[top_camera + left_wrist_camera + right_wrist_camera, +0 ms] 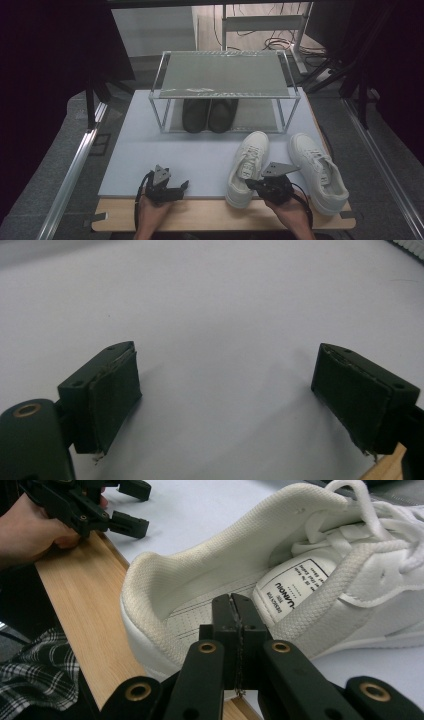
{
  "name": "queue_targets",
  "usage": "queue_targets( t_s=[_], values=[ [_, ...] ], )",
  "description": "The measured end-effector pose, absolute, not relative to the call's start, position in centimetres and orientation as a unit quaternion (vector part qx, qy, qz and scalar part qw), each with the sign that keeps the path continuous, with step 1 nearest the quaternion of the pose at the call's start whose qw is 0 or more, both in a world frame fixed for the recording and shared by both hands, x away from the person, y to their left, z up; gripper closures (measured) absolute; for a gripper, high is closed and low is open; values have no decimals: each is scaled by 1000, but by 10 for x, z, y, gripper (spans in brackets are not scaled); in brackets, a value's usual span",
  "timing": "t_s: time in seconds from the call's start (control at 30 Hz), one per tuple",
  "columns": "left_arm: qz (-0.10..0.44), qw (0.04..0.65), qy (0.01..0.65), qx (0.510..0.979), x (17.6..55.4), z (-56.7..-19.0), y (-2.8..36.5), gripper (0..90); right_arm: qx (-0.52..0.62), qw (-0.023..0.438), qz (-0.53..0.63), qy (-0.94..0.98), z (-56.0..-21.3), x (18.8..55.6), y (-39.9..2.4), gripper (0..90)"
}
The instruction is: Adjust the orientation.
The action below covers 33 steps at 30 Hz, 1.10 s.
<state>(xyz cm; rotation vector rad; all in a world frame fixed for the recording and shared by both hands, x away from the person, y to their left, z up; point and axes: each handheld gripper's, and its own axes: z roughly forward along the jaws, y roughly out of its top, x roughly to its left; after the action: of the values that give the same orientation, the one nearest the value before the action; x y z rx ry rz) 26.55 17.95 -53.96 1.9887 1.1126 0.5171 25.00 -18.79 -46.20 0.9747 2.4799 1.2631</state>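
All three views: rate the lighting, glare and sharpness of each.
High view: dark at the edges, glare on the clear shoe rack's top, slightly soft. Left gripper view: even light on the white mat, faint shadows by the fingers. Right gripper view: the white sneaker's label is readable, nearest gripper parts blurred.

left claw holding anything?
No: the left claw stands open over the bare white mat, nothing between its pads.

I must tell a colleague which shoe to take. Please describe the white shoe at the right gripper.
On the pale grey mat, before the clear two-tier shoe rack, lie two white lace-up sneakers. Yours is the left white sneaker, nearer the middle. Unlike its neighbour, its heel opening lies just ahead of the right gripper, whose jaws are shut.
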Motion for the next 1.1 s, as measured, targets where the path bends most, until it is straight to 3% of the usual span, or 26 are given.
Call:
queue_targets(
  t_s=[0.3,1.1],
  values=[
    [203,392,438,783,266,-540,179,119,337,84,436,830,-463,249,-199,896],
    [204,391,439,783,265,-540,179,120,355,103,409,834,-461,248,-229,895]
  ],
)
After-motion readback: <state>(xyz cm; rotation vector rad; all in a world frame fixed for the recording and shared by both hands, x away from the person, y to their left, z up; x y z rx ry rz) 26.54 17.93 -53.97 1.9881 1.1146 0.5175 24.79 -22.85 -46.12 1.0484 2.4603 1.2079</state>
